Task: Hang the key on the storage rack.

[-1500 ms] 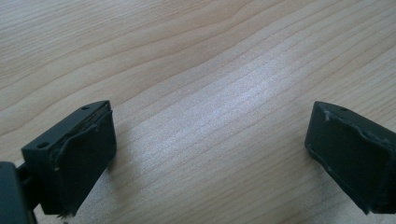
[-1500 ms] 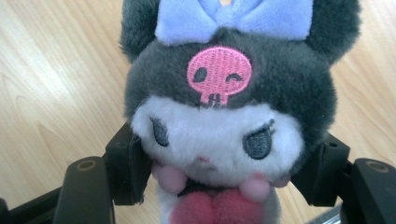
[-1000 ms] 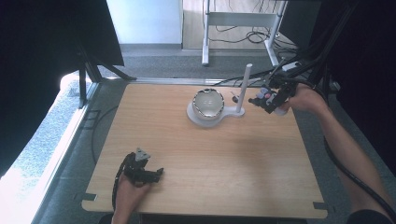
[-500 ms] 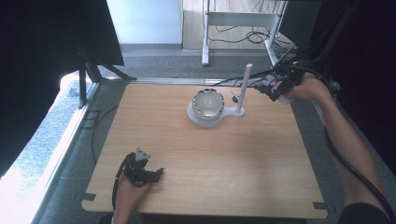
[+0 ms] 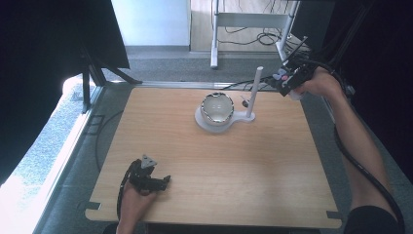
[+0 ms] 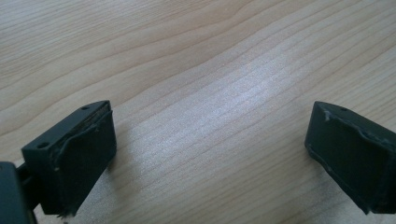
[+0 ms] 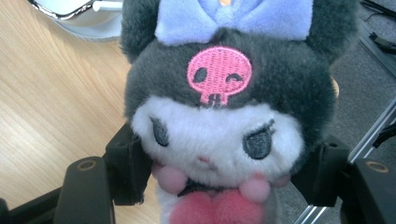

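Surface: wooden table [image 5: 214, 161], daylight across its far edge.
Right gripper [image 7: 219, 186]: jaws clamped on plush toy [image 7: 219, 107] at its neck.
Toy: long axis along the jaws, head pointing away, face toward that gripper's camera, held above the table's far right corner, near white stand [image 5: 252, 92].
Left gripper [image 6: 210, 154]: jaws apart over bare wood.

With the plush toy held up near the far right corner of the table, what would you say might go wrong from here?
1. The right hand-held gripper pinches the plush toy low, at its neck, so the big head could tip or slip out.
2. It hangs close to the table edge; if dropped, it might land on the floor.
3. The white post and the bowl on the white stand are close by; a careless sweep might knock them.
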